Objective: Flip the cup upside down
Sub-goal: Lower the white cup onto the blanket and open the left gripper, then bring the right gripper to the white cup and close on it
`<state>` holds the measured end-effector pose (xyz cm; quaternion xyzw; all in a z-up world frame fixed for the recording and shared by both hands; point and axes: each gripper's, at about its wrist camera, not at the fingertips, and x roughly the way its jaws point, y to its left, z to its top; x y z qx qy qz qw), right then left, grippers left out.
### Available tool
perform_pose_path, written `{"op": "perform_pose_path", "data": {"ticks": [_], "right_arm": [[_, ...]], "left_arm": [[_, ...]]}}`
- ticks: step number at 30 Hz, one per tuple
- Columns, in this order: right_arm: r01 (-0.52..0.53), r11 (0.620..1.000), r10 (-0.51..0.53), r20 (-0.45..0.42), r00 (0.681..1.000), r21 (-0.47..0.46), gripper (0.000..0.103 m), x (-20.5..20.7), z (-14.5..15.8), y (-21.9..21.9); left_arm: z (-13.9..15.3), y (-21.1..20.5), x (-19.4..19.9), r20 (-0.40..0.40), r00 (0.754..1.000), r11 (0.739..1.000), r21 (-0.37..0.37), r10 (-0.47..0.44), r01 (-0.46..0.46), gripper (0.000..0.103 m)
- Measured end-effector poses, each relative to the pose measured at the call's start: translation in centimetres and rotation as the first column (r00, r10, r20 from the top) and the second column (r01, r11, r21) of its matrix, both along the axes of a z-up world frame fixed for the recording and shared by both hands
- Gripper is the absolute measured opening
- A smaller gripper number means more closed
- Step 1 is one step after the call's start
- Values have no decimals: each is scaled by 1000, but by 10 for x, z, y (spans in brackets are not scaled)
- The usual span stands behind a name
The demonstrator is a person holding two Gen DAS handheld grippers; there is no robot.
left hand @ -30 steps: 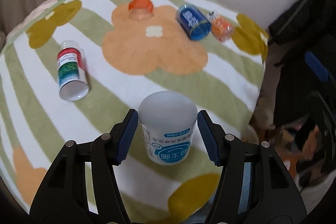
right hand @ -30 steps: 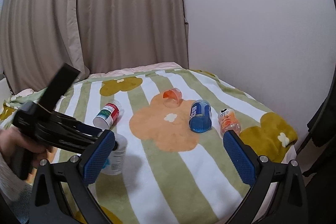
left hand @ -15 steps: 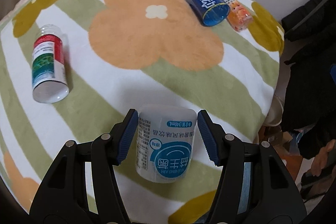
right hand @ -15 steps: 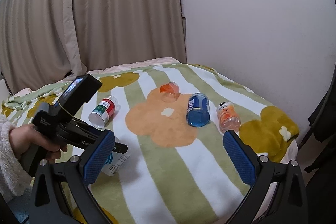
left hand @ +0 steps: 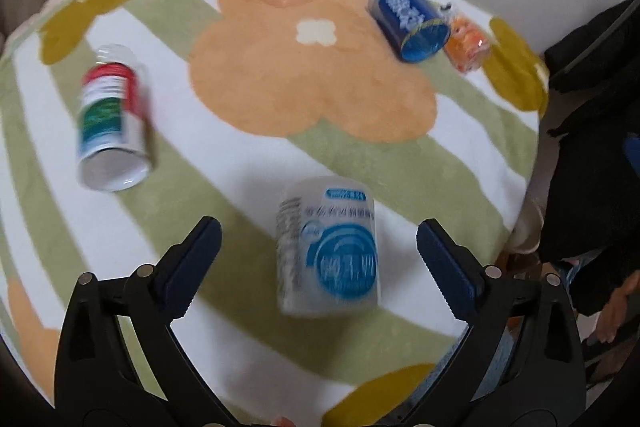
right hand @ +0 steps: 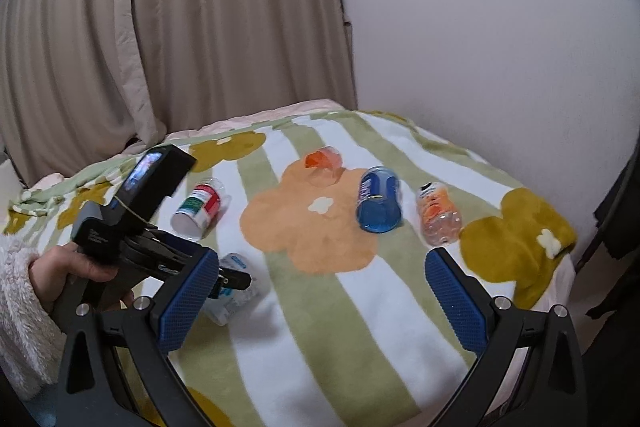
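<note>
Release step is judged in hand: the left tool (left hand: pixel 318 251) is spread wide with both pads clear of the cup (left hand: pixel 328 251), and the right tool (right hand: pixel 320 291) is also held wide and empty; next move calls for a straight retreat without nudging it. The cup, white with a blue label printed inverted, is blurred, apparently standing on the striped blanket (left hand: pixel 248 163) at 6 o'clock from the orange flower (left hand: pixel 304 75).

The white cup (left hand: pixel 328 253) with a blue round label is seen standing inverted on the striped blanket (left hand: pixel 460 163), its printing upside down, slightly blurred.
</note>
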<state>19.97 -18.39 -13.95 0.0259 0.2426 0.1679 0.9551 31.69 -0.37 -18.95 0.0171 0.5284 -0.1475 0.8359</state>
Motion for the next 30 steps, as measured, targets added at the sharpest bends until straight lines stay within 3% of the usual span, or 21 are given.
{"op": "perform_pose_path", "data": {"ticks": [4, 7, 10, 13, 16, 17, 19, 22, 26, 30], "right_arm": [[-121, 988, 134, -142, 981, 95, 103, 28, 12, 7], [-172, 969, 217, -283, 934, 177, 103, 59, 12, 24], [-172, 941, 296, -466, 834, 290, 103, 97, -12, 48], [-110, 957, 260, -625, 736, 270, 103, 122, -42, 70], [-27, 957, 242, -748, 618, 288, 100, 143, -78, 86], [-6, 957, 239, -770, 592, 292, 93, 147, -85, 88], [25, 960, 222, -808, 546, 280, 91, 155, -98, 94], [35, 971, 181, -828, 531, 235, 83, 162, -109, 105], [-4, 980, 173, -849, 499, 197, 62, 172, -116, 116], [-169, 983, 145, -846, 513, 67, 61, 178, -100, 136]], "left_arm": [[32, 21, -46, 152, 987, 998, 31, 53, -59, 98], [45, 32, -75, 239, 968, 996, 22, 79, -86, 98], [47, 42, -101, 299, 950, 995, 16, 91, -101, 98], [40, 54, -117, 330, 939, 995, -38, 102, -95, 98], [30, 64, -122, 323, 937, 989, -104, 134, -105, 98], [29, 67, -122, 320, 936, 987, -116, 145, -113, 98], [30, 73, -122, 331, 929, 983, -130, 166, -129, 98], [29, 80, -124, 329, 926, 974, -184, 186, -131, 98], [27, 89, -127, 317, 924, 962, -234, 212, -140, 98], [28, 100, -129, 306, 921, 941, -305, 243, -146, 98]]}}
